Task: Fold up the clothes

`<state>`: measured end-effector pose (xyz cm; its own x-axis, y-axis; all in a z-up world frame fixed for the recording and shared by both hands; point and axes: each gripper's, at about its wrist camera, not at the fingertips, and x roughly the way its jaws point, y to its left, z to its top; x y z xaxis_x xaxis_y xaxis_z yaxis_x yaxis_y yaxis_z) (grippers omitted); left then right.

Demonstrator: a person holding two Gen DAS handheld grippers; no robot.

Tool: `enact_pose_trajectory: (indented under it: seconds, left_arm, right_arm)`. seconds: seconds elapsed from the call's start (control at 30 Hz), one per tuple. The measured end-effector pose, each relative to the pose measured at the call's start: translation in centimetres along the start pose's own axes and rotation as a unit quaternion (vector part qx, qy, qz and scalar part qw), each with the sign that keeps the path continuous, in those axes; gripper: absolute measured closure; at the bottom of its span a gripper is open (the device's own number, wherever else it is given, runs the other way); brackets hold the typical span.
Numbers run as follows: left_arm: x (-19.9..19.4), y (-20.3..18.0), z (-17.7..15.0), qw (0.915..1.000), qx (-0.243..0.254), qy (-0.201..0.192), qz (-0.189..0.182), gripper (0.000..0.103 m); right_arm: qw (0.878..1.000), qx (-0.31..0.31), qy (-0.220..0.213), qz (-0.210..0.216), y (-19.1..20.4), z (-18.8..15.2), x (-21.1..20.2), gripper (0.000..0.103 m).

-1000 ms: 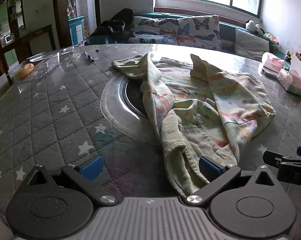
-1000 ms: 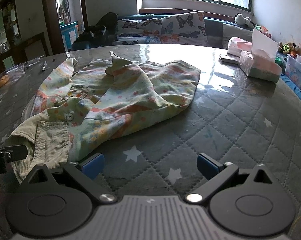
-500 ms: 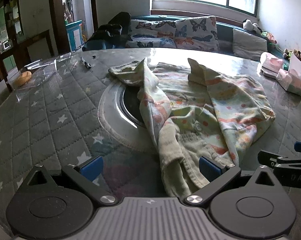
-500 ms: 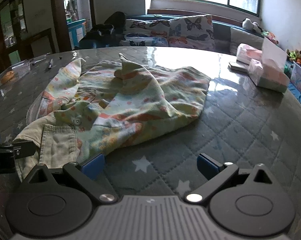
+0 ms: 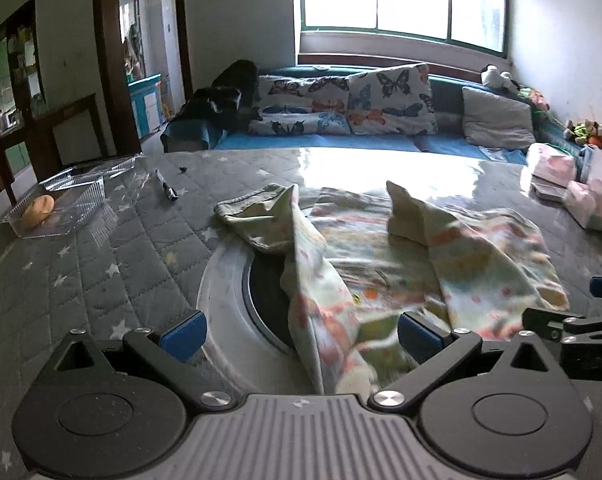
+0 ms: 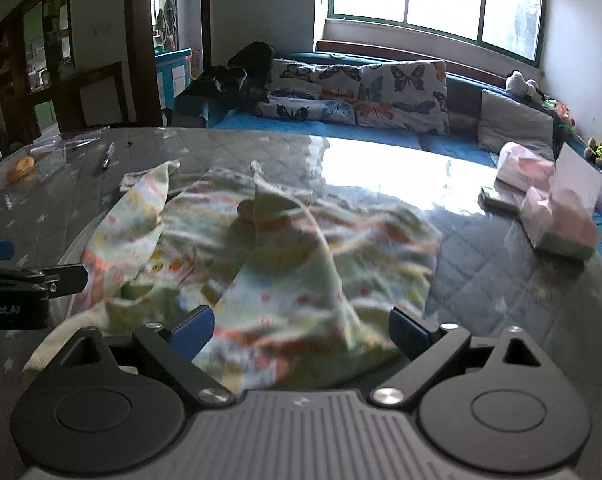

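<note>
From the left wrist view, the left gripper (image 5: pixel 301 330) stands wide open, its blue pads on either side of the near hem of a crumpled floral shirt (image 5: pixel 385 256), not pinching it. The shirt lies mid-table on the star-quilted tablecloth (image 5: pixel 113 256), partly over a round inset ring (image 5: pixel 229 292). A marker (image 5: pixel 167 190) and a clear tray (image 5: pixel 61 208) sit toward the far left edge. From the right wrist view, the right gripper (image 6: pixel 301 326) is likewise spread open, with the shirt's (image 6: pixel 269 248) near edge lying between its fingers. Tissue packs (image 6: pixel 553 208) sit near the right edge.

A home living room: butterfly cushions (image 5: pixel 389 98) line a window sofa (image 6: pixel 381 136) behind the table (image 5: pixel 101 264).
</note>
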<state>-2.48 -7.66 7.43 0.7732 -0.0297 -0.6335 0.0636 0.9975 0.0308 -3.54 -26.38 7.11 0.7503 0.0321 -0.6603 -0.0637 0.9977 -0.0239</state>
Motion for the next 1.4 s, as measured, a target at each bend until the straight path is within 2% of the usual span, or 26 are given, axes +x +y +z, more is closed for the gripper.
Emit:
enact_pose_trajectory:
  seconds: [0.37,0.53,0.6,0.7,0.73,0.77,0.8,0.83,0.87,0.9,0.97,1.0,1.07,1.4]
  left_arm:
    - [6.1,0.5,4.1,0.9996,-0.002,0.007,0.027,0.001]
    - [9.1,1.3,4.8,0.9989,-0.007,0.031,0.034,0.003]
    - [10.0,1.6,4.8,0.9987,-0.007,0.042,0.028,0.011]
    - [11.1,2.0,4.7,0.9985,-0.013,0.052,0.009,0.029]
    - [11.4,2.3,4.8,0.9983,-0.018,0.055,0.001,0.041]
    - [11.7,2.5,4.7,0.998,-0.023,0.059,-0.009,0.052]
    - [12.0,2.7,4.7,0.9974,-0.029,0.063,-0.019,0.056]
    - [12.1,2.7,4.7,0.997,-0.031,0.066,-0.027,0.064]
    - [12.2,2.7,4.6,0.9968,-0.029,0.067,-0.033,0.074]
    - [12.2,2.7,4.5,0.9966,-0.027,0.068,-0.039,0.079]
    - [11.9,2.6,4.4,0.9965,-0.024,0.065,-0.047,0.095]
    - [11.7,2.6,4.3,0.9967,-0.023,0.061,-0.048,0.096]
    - [11.1,2.9,4.1,0.9971,-0.026,0.055,-0.045,0.1]
    - [5.7,6.3,2.1,0.9971,-0.07,0.025,-0.015,0.102]
  right_arm:
    - [1.0,0.0,0.008,0.019,-0.7,4.7,6.0,0.018]
    - [0.999,-0.002,0.021,0.029,-0.8,5.8,9.5,0.024]
    - [0.999,-0.001,0.028,0.033,-0.7,6.1,11.0,0.027]
    - [0.999,-0.001,0.04,0.035,-0.7,6.3,12.8,0.035]
    - [0.998,0.0,0.044,0.037,-0.8,6.2,13.3,0.037]
    - [0.998,0.003,0.048,0.041,-0.9,6.1,13.5,0.044]
    - [0.998,0.005,0.051,0.045,-0.9,6.0,13.8,0.051]
    - [0.998,0.01,0.052,0.044,-1.0,5.9,13.9,0.055]
    - [0.998,0.013,0.052,0.045,-1.0,5.7,13.9,0.065]
    - [0.998,0.017,0.051,0.046,-1.1,5.5,13.8,0.076]
    - [0.997,0.026,0.047,0.056,-1.2,5.2,13.3,0.09]
    - [0.997,0.03,0.041,0.058,-1.3,5.1,12.8,0.095]
    - [0.997,0.037,0.029,0.06,-1.7,5.0,11.7,0.097]
    - [0.994,0.091,-0.033,0.054,-6.5,3.7,3.9,0.098]
